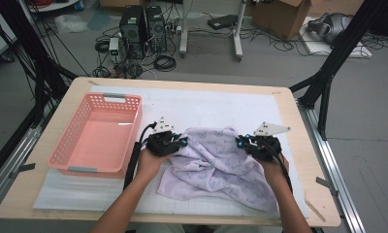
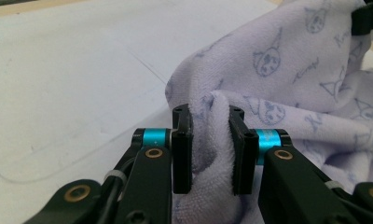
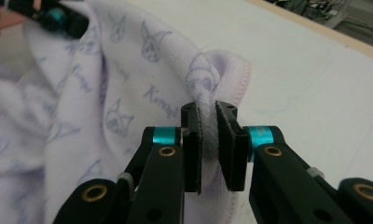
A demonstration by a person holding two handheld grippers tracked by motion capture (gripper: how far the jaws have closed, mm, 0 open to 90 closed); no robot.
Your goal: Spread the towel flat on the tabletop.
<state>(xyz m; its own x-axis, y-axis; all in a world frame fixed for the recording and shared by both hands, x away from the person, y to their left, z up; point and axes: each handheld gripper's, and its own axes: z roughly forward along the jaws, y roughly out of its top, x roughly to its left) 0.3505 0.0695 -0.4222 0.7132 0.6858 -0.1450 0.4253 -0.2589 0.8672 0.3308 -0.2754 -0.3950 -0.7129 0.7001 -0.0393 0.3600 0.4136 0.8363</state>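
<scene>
A pink slotted plastic basket (image 1: 97, 136) stands empty at the left of the white-matted wooden counter (image 1: 299, 145), just beside the left tongs (image 1: 169, 142), whose jaws are clamped on a thick fold of the lilac terry towel printed with blue cartoon faces (image 1: 216, 165). The towel lies rumpled at the middle of the counter, its far edge bunched between the two hands. At the right, the right tongs (image 1: 252, 144) are pinched shut on the pink-hemmed edge of the same towel. From where I stand, the job in hand looks like spreading or folding the cloth, and it would go best if both grips stay firm while the hands lift together and draw evenly apart, keeping the edge taut so the bunched middle shakes flat rather than dragging across the mat.
</scene>
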